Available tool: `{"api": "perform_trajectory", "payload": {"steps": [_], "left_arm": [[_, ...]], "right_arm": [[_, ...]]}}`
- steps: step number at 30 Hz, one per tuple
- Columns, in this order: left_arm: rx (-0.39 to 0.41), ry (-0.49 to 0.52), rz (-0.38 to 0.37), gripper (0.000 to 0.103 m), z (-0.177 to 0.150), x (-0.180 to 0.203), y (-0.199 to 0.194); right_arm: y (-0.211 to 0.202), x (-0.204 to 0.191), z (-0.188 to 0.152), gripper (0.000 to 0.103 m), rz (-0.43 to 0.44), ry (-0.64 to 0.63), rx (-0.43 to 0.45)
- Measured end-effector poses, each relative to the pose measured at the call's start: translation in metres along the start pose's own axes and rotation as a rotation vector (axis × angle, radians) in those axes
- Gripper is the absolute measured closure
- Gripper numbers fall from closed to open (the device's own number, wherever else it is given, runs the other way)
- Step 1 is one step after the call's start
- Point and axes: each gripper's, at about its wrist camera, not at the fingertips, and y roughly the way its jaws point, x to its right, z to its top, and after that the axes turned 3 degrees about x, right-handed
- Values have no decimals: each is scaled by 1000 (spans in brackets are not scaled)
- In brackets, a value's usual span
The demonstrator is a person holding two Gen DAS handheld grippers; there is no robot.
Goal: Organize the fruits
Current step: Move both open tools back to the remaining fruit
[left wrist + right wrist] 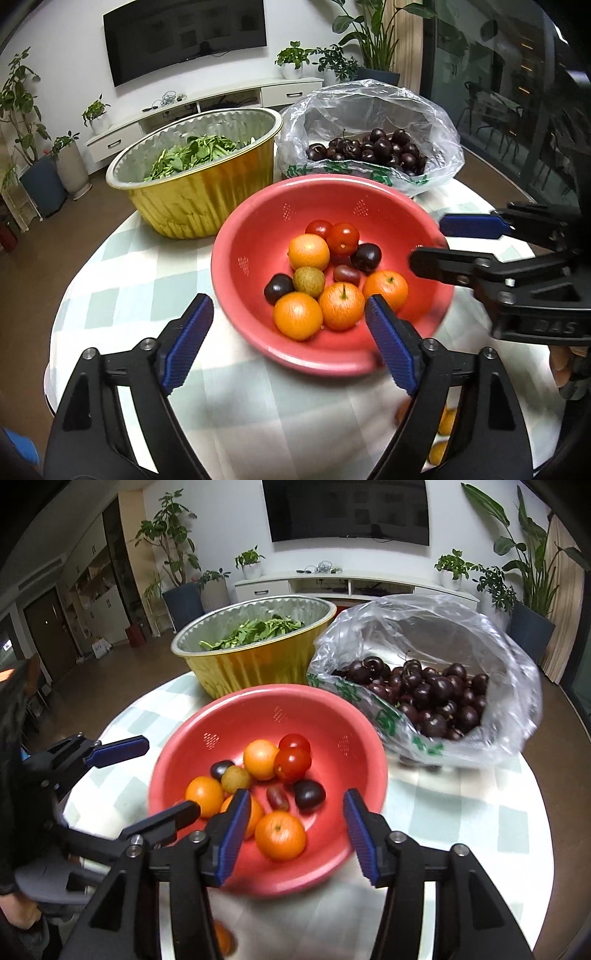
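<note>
A red colander bowl (pixel 255 229) (pixel 236 720) sits on the checked tablecloth. It holds several oranges (pixel 297 314) (pixel 280 835), two red tomatoes (pixel 343 238) (pixel 291 763), dark plums (pixel 365 257) (pixel 309 793) and a greenish-brown fruit (pixel 308 281) (pixel 236 779). My left gripper (pixel 291 332) (pixel 151 782) stands wide open over the bowl's near left rim, its pads touching nothing. My right gripper (pixel 295 827) (pixel 443 243) is open at the bowl's right side; an orange lies below the gap, ungripped.
A gold foil bowl of green leaves (pixel 192 195) (pixel 251 668) stands behind the colander. To its right, a clear plastic bag of dark cherries (pixel 373 147) (pixel 436 698) lies open. Small orange fruits (pixel 445 421) (pixel 223 938) lie near the round table's front edge.
</note>
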Motion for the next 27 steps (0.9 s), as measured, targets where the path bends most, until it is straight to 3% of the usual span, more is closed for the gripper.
{"api": "perform_trajectory", "payload": {"steps": [6,18,27], "left_arm": [[-7,13,-10,5,-29,7,-27],[-98,76,-69,4,-111,42,-62],[-163,188,-157,4,-136,79,-58]], "right_arm": [[-33,-1,-34,45,49,15,4],[-61,-6,-118,44,81,27,-79],[-67,-16,-134,45,111,16,-80]]}}
